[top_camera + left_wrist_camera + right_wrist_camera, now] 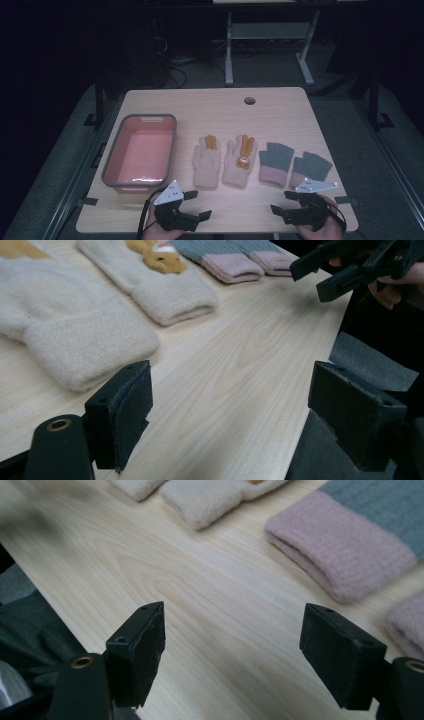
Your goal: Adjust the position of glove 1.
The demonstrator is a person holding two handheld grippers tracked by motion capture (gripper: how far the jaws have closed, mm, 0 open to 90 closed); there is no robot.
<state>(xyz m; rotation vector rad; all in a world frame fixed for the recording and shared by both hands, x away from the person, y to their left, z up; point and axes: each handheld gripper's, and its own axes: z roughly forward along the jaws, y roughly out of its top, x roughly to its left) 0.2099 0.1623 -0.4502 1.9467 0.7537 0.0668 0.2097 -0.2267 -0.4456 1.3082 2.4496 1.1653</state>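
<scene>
Four gloves lie in a row on the wooden table (280, 115). Two are cream gloves with orange fingers (207, 160) (240, 161); two are grey fingerless gloves with pink cuffs (275, 163) (310, 169). My left gripper (199, 205) hovers at the front edge, just before the left cream glove (65, 330), open with bare wood between its jaws (237, 410). My right gripper (281, 202) sits before the grey pair, open and holding nothing (235, 650). One pink cuff (345, 555) lies just beyond its right jaw.
A pink basin with a grey rim (113, 150) stands at the table's left, with nothing in it. A round cable hole (249, 100) is near the far edge. Behind the table stand a desk frame (229, 50) and cables on the floor.
</scene>
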